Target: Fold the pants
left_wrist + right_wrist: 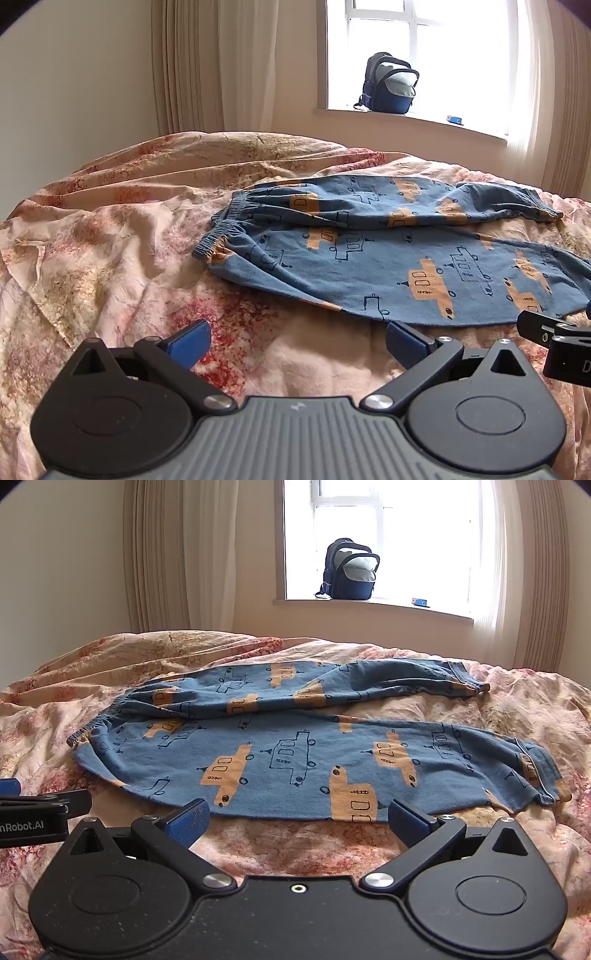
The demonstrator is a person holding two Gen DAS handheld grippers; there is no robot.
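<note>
Left gripper point(297, 341) nearest, blue-padded fingers point(192, 345) wide apart, nothing btwn them, over the wrinkled pink-and-red floral bedspread point(110, 236). Right gripper point(297, 819) alongside, also spread wide & empty, its fingers point(404, 821) just short of the near edge of the blue kids' pants w/ orange vehicle print point(280, 753). Pants lie flat on the bed, elastic waistband to the left, two legs running right, far leg a bit apart from near one. Beyond: cream curtains point(159, 554), dark blue backpack point(351, 574) on the windowsill point(388, 607), small blue item near it.
</note>
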